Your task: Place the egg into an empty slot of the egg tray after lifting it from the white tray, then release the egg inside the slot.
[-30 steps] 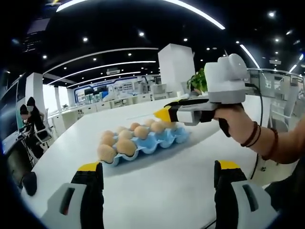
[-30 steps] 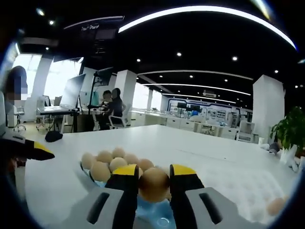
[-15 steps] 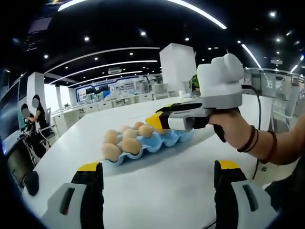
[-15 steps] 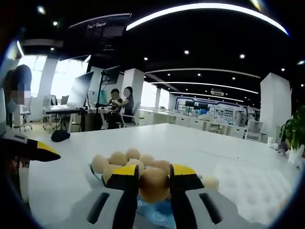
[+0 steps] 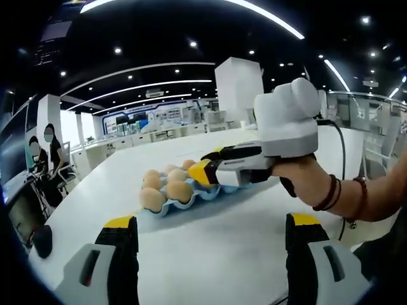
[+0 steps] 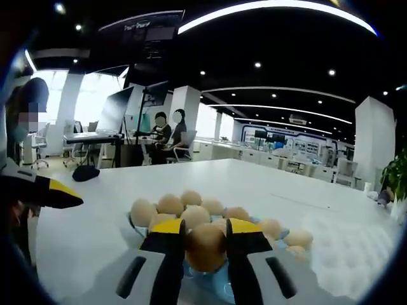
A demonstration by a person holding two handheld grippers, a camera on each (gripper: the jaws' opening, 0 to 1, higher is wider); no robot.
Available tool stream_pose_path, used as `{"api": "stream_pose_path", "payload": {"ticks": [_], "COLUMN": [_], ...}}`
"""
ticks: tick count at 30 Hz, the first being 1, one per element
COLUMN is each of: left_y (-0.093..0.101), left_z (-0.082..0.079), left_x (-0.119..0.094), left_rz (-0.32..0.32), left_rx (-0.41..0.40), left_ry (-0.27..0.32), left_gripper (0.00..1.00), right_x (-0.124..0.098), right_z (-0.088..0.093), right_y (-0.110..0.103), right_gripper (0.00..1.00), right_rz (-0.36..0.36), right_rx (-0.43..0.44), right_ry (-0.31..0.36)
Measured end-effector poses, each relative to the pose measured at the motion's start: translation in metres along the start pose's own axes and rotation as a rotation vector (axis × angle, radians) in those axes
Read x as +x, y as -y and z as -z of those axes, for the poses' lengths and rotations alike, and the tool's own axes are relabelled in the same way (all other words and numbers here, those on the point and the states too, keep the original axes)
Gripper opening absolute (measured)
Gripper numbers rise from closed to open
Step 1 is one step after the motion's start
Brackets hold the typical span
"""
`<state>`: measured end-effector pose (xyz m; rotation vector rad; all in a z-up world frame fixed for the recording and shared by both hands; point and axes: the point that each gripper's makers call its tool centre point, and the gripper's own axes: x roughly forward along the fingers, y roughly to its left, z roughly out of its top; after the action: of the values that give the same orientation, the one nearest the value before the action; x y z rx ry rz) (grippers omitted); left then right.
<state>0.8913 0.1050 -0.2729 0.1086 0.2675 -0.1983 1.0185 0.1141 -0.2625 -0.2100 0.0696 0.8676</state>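
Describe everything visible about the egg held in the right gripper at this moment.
The egg is brown, smooth and matte, with a plain oval shape. It sits clamped between the yellow-tipped jaws of the right gripper, which press its two sides; its top and front show, its underside is hidden. It hangs just over the blue egg tray, near the brown eggs already seated there. Whether it touches the tray cannot be told.

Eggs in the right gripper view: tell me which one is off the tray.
The egg clamped between the right gripper's yellow-tipped jaws, nearest the camera. The others sit in the blue egg tray beyond it.
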Motion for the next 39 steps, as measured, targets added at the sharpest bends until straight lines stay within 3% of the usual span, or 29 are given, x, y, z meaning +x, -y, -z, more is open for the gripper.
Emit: {"api": "stream_pose_path", "payload": {"ticks": [5, 15, 18, 28, 35, 39], "left_y": [0.001, -0.001, -0.002, -0.003, -0.005, -0.005], "left_z": [0.001, 0.002, -0.002, -0.005, -0.006, -0.007], "left_x": [0.002, 0.004, 0.004, 0.002, 0.000, 0.000], "left_rz": [-0.005, -0.002, 0.003, 0.008, 0.000, 0.001], "left_rx": [-0.009, -0.016, -0.027, -0.032, -0.032, -0.031], "left_ry": [-0.002, 0.001, 0.024, 0.043, 0.044, 0.046], "left_gripper": [0.99, 0.99, 0.99, 1.00, 1.00, 1.00], "right_x": [0.002, 0.000, 0.000, -0.001, -0.005, -0.006], "right_z": [0.011, 0.011, 0.012, 0.012, -0.001, -0.005], "right_y": [-0.001, -0.004, -0.005, -0.005, -0.003, 0.002], "right_gripper": [0.26, 0.26, 0.26, 0.27, 0.35, 0.49], "right_rz": [-0.001, 0.008, 0.012, 0.008, 0.016, 0.027], "right_rx": [0.001, -0.027, -0.074, -0.061, -0.070, -0.057], "right_ry": [-0.023, 0.003, 0.002, 0.013, 0.056, 0.072]}}
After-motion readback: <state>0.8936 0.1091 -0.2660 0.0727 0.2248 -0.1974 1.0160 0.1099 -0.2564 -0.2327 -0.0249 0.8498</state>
